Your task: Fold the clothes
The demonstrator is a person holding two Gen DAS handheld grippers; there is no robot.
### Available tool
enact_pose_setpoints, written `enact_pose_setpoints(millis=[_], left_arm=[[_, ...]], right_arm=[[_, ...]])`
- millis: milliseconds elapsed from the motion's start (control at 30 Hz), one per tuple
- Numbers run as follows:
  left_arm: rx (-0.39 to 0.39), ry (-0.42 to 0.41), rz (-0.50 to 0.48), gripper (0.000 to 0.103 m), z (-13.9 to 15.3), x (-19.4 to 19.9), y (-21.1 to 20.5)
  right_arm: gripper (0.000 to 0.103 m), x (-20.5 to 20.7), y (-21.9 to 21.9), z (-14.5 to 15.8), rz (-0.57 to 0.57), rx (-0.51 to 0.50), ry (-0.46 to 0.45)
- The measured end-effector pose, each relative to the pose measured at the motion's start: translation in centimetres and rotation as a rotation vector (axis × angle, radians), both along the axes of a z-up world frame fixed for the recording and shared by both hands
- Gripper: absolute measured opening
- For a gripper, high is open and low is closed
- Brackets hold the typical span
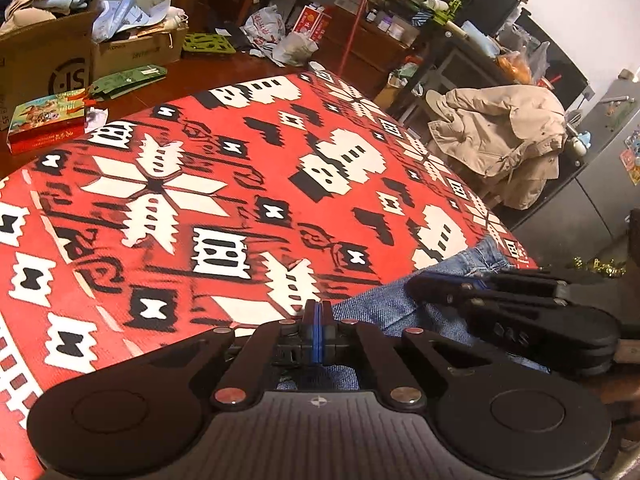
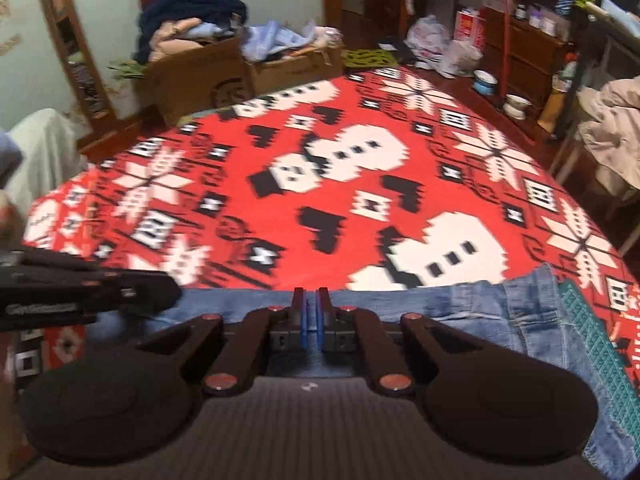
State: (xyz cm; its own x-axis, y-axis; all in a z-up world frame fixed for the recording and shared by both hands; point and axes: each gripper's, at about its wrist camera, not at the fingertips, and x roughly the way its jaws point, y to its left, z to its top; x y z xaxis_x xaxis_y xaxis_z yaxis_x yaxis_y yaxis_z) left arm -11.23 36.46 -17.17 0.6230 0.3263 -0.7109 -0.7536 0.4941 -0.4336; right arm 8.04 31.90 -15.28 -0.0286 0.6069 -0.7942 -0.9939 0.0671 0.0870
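Both grippers angle down — left gripper (image 1: 318, 312) closed, right gripper (image 2: 311, 300) seemingly closed — over jeans (image 2: 460, 312).

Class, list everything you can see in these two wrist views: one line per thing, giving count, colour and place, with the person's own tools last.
Jeans: one, blue denim, near edge of the cloth, under both grippers.
Patterned cloth: one, red with white and black snowmen and snowflakes, spread flat.
Cardboard boxes: two, brown, far side, piled with clothes.
Coat: one, beige, draped at the right.
Plastic bags: several, white, on the floor by the shelves.
Bowls: two, blue-and-white and white, on the floor.
Left gripper: black, blue pads, jaws shut.
Right gripper: black, jaws almost shut, with a narrow gap.
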Motion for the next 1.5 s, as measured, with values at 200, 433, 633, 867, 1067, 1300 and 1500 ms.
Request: enact_pose_setpoints(millis=[200, 433, 633, 867, 1067, 1300, 1500], left_arm=[[0.009, -0.003, -0.003, 0.001, -0.1, -0.3, 0.0], [0.006, -0.013, -0.003, 0.001, -0.2, -0.5, 0.0], [-0.001, -0.022, -0.001, 0.001, -0.3, -0.6, 0.1], [0.015, -0.016, -0.02, 0.002, -0.3, -0.6, 0.0], [0.018, -0.009, -0.018, 0.002, -0.2, -0.5, 0.0], [0.027, -0.004, -0.02, 0.003, -0.2, -0.4, -0.2], [0.012, 0.004, -0.031, 0.0, 0.0, -0.2, 0.2]], right_arm=[[0.001, 1.2, -0.4, -0.2, -0.004, -0.018, -0.05], [0.0, 7.0, -0.4, -0.5, -0.171, -0.017, -0.045], [0.004, 8.5, -1.0, 0.1, -0.206, -0.011, -0.095], [0.0, 10.4, -0.9, -0.3, -0.225, -0.016, -0.075], [0.0, 12.0, -0.8, 0.0, -0.296, -0.017, -0.119], [0.015, 13.9, -1.1, -0.4, -0.289, -0.019, -0.15], [0.005, 15.9, -3.2, 2.1, -0.386, 0.002, -0.138]])
